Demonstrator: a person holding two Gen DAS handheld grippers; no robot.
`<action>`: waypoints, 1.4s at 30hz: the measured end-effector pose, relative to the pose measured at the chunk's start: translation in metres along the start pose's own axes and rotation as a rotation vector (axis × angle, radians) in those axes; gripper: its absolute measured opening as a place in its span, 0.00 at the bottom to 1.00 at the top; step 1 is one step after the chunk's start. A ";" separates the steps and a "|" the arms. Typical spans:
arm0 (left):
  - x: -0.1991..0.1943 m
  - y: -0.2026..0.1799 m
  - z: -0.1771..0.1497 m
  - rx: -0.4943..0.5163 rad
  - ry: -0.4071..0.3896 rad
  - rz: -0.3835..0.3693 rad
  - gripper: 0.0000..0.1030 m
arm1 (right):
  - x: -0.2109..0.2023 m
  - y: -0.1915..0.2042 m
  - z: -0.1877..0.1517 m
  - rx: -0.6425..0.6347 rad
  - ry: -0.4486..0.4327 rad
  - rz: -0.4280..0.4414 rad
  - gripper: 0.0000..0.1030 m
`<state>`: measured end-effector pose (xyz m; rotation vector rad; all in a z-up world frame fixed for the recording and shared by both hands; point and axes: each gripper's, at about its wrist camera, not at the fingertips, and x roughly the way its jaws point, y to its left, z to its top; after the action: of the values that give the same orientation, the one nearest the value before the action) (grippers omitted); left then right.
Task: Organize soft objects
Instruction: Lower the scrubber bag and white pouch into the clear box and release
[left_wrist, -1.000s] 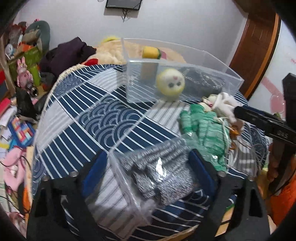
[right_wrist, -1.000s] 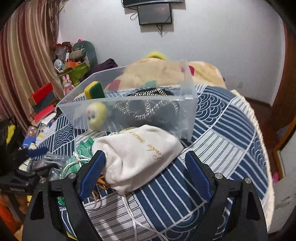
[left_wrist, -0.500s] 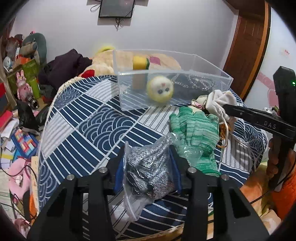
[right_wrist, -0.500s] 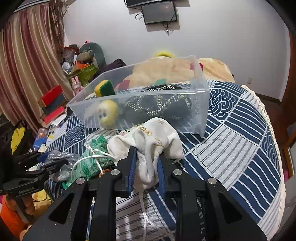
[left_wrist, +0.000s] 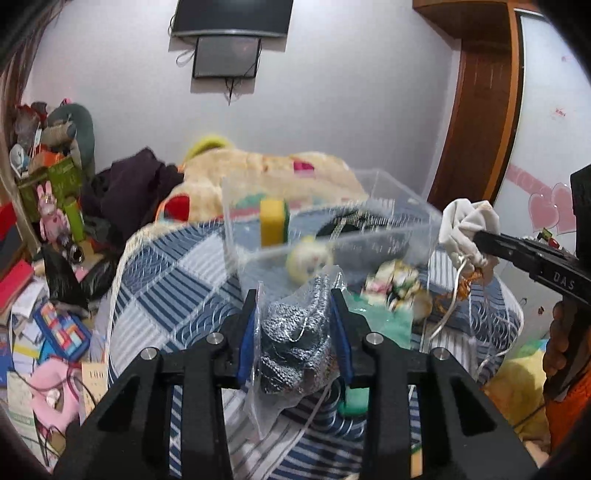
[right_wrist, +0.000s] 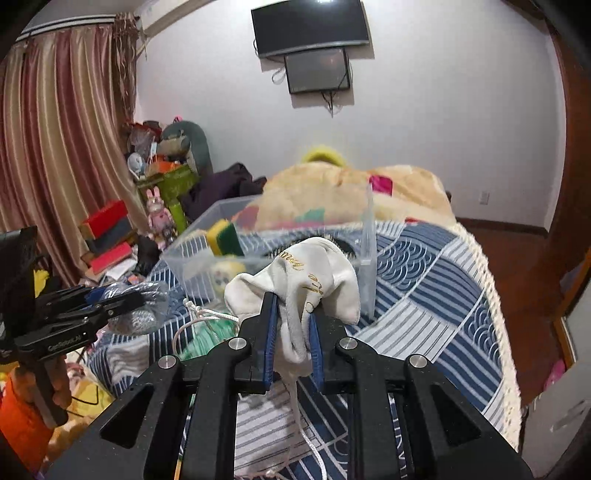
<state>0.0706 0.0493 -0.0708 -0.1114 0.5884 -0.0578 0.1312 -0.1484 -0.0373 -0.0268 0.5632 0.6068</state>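
My left gripper (left_wrist: 295, 314) is shut on a clear plastic bag of grey knit cloth (left_wrist: 295, 336) and holds it above the bed. My right gripper (right_wrist: 291, 314) is shut on a white drawstring pouch (right_wrist: 306, 269) and holds it in the air; both also show in the left wrist view (left_wrist: 469, 225). A clear plastic bin (left_wrist: 332, 229) stands on the blue patterned bedspread (right_wrist: 436, 295) beyond both. It holds a yellow-green sponge (left_wrist: 273, 219), a yellow round plush (left_wrist: 308, 256) and dark cloth. Green gloves (left_wrist: 391, 321) lie on the bed below.
A beige plush blanket (right_wrist: 332, 188) lies behind the bin. A small patterned toy (left_wrist: 399, 284) lies by the gloves. Cluttered boxes and toys (right_wrist: 110, 229) fill the floor on the left. A wooden door (left_wrist: 480, 110) is at the right.
Both grippers have lifted their loads off the bed and moved closer to the bin. The pouch's cord now hangs free.
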 end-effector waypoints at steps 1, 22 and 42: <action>-0.001 -0.001 0.006 0.003 -0.014 0.000 0.35 | -0.001 0.000 0.003 -0.004 -0.010 -0.001 0.14; 0.050 -0.014 0.082 0.007 -0.078 -0.053 0.35 | 0.036 0.001 0.066 -0.025 -0.120 -0.042 0.14; 0.128 -0.023 0.068 0.052 0.068 -0.026 0.35 | 0.103 0.000 0.040 -0.067 0.108 -0.063 0.17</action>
<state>0.2137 0.0217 -0.0824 -0.0670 0.6528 -0.1025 0.2205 -0.0866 -0.0560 -0.1409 0.6445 0.5650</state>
